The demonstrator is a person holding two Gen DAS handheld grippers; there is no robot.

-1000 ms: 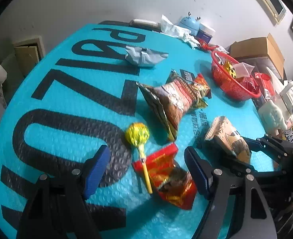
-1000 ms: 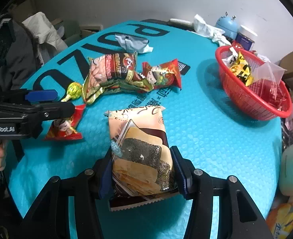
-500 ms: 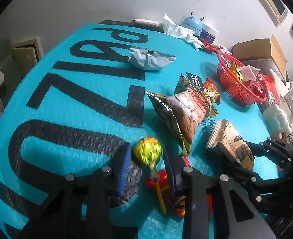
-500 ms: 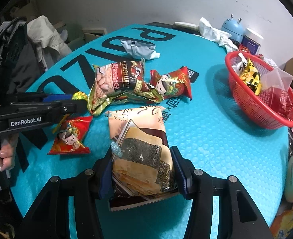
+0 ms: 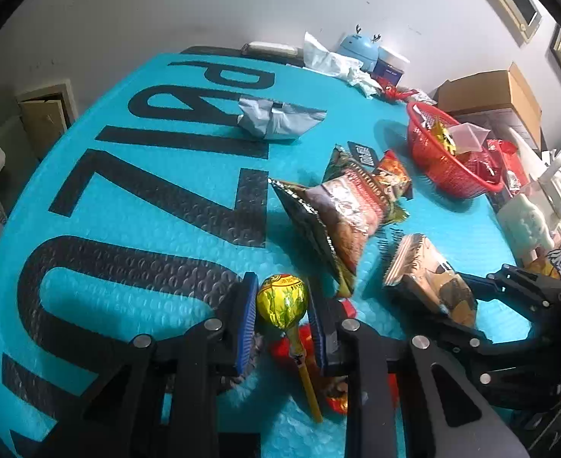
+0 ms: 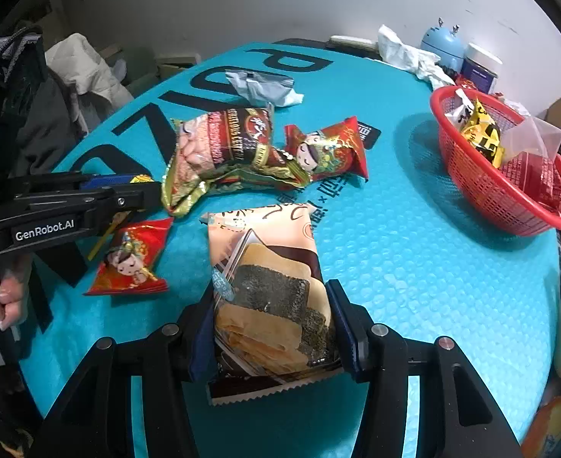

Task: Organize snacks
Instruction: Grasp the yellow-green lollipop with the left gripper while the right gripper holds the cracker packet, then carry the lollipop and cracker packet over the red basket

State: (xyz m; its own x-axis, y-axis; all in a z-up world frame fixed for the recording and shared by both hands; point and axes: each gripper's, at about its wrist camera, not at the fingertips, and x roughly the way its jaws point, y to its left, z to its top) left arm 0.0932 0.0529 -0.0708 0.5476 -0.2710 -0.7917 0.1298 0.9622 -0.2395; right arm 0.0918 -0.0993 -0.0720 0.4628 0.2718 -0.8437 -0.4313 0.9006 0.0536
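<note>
My left gripper [image 5: 282,305] is shut on the yellow-green head of a lollipop [image 5: 282,300], whose yellow stick [image 5: 306,378] trails back over a small red snack packet [image 6: 131,259]. My right gripper [image 6: 269,328] is shut on a tan seaweed-cracker packet [image 6: 269,286], which also shows in the left wrist view [image 5: 429,278]. A large peanut bag [image 6: 227,152] and another red packet [image 6: 330,149] lie on the teal mat [image 6: 414,248]. A red basket [image 6: 509,206] at the right holds several snacks.
A crumpled grey bag [image 5: 276,120] lies further back on the mat. White tissue [image 6: 406,55], a blue gadget [image 6: 442,47] and a jar [image 6: 480,66] stand at the far edge. A cardboard box [image 5: 486,89] is beyond the basket. A person's hand [image 6: 1,301] holds the left gripper.
The left gripper's jaws have shut from wide apart onto the lollipop's head. The right gripper still holds the cracker packet in place.
</note>
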